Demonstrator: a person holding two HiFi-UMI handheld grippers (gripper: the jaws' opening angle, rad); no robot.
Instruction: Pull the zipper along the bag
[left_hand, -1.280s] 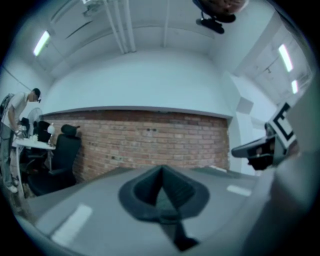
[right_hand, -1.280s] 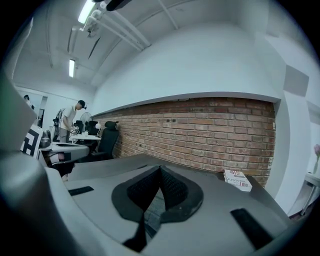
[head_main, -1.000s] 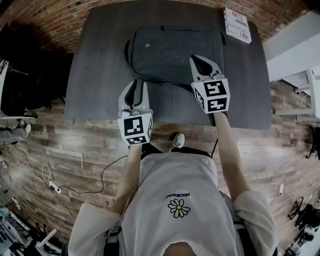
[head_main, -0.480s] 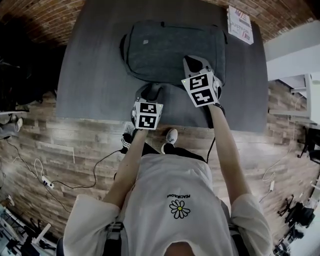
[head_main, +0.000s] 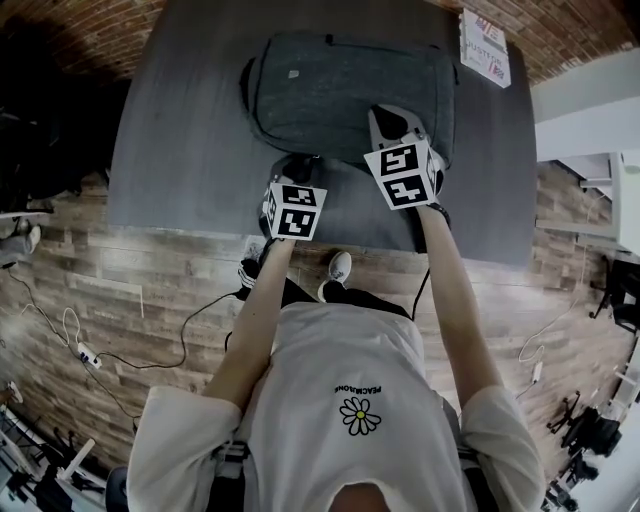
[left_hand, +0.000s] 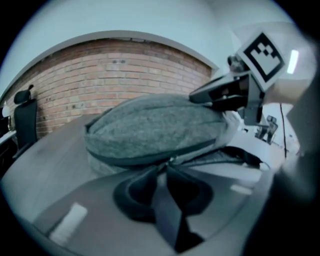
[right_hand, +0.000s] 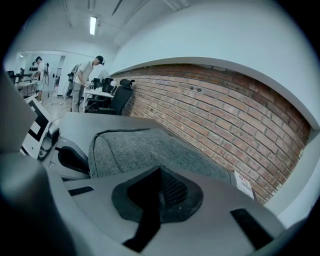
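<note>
Booklet (head_main: 485, 47) lies on table (head_main: 180, 120) near bag (head_main: 340, 90).

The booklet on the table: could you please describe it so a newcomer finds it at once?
Find the dark grey table beside the brick wall. Past the grey backpack, at the table's far right corner, lies a flat white printed booklet, the only paper item there.

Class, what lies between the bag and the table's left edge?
Nothing: that stretch of table beside the bag is bare, as the head view shows.
</note>
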